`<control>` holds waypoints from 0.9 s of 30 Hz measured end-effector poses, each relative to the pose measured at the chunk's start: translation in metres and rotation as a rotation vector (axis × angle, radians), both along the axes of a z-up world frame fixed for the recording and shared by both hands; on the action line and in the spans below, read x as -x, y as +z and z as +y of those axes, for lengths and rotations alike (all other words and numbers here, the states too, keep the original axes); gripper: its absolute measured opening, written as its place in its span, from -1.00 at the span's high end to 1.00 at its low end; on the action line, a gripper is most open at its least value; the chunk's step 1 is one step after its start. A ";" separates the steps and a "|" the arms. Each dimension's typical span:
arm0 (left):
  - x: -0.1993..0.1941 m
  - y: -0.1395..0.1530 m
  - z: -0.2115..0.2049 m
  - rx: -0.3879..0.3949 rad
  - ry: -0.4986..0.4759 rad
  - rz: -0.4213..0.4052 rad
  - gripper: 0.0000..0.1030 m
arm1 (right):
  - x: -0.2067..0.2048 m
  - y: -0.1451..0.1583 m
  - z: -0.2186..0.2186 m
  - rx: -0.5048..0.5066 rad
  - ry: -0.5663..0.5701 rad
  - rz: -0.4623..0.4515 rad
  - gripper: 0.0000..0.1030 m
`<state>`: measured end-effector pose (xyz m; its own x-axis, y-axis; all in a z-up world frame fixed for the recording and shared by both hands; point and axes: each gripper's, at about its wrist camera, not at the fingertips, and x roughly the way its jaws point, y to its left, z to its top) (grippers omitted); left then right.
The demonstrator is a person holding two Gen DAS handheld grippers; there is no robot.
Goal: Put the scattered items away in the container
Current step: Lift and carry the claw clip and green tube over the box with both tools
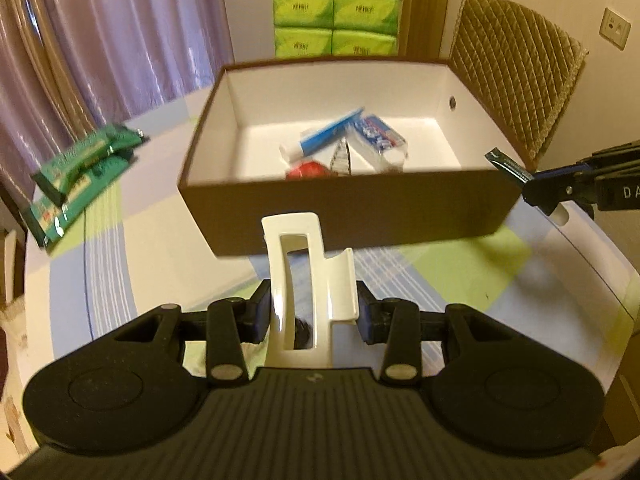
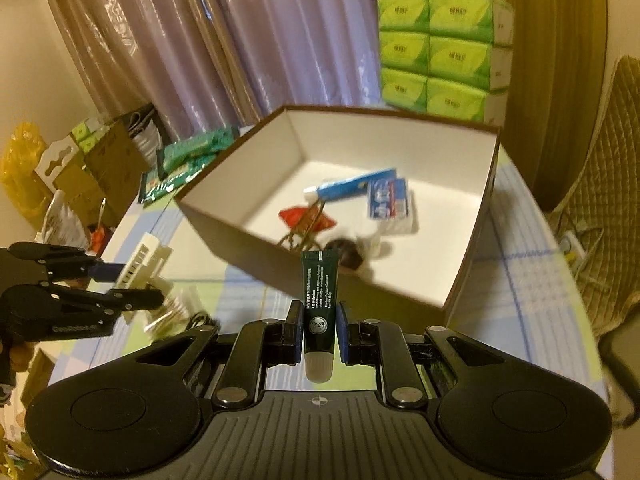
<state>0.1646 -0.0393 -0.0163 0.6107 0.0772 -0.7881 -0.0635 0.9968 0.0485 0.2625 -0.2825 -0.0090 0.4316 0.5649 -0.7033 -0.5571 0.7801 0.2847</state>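
The left tool (image 1: pixel 312 312) is clamped on a white plastic hair claw clip (image 1: pixel 304 276), which stands up between its blue-padded fingers (image 1: pixel 262 314) just short of the near wall of the brown cardboard box with a white interior (image 1: pixel 344 216). The right tool (image 2: pixel 319 330) is closed on a dark green squeeze tube with a white cap (image 2: pixel 319 308), cap end toward the camera and crimped end pointing at the box's near edge. Both held items are above the bench (image 1: pixel 460 276), which wears a pastel checked cloth, and neither is over the box opening. Inside the box lie a blue-and-white toothpaste tube (image 2: pixel 352 189), a blue-and-white pack of tissues (image 2: pixel 390 200), a red wrapper (image 2: pixel 306 218) and a dark rounded object (image 2: pixel 346 254), blurred, near the closer corner. Two green snack packets (image 1: pixel 86 158) are stacked on the bench well to the left of the box, one crossing the other. Behind the box stands a stack of lime-green tissue packs (image 2: pixel 440 52), with mauve curtains (image 2: pixel 180 48) beyond. In the right wrist view the left tool appears at the left edge with the clip in its grip.
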 end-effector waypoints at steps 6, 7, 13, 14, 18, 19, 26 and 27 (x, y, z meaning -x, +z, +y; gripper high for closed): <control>-0.023 0.022 0.014 -0.034 -0.002 -0.057 0.30 | -0.031 0.007 0.001 0.019 -0.013 -0.022 0.73; -0.028 0.025 0.018 -0.035 -0.002 -0.066 0.30 | -0.036 0.008 0.002 0.022 -0.013 -0.021 0.73; -0.065 0.039 0.032 -0.039 -0.024 -0.086 0.30 | -0.068 0.004 0.014 0.073 -0.013 -0.001 0.73; -0.072 0.040 0.034 -0.039 -0.026 -0.083 0.30 | -0.074 0.002 0.016 0.077 -0.015 0.011 0.73; -0.101 0.038 0.042 -0.032 -0.036 -0.068 0.30 | -0.096 -0.006 0.023 0.074 -0.031 0.063 0.73; -0.107 0.037 0.044 -0.029 -0.037 -0.062 0.30 | -0.100 -0.008 0.025 0.077 -0.033 0.069 0.73; -0.146 0.014 0.055 -0.030 -0.043 0.020 0.30 | -0.118 -0.022 0.037 0.127 -0.038 0.102 0.73; -0.151 0.010 0.056 -0.028 -0.054 0.034 0.30 | -0.120 -0.024 0.038 0.135 -0.038 0.107 0.73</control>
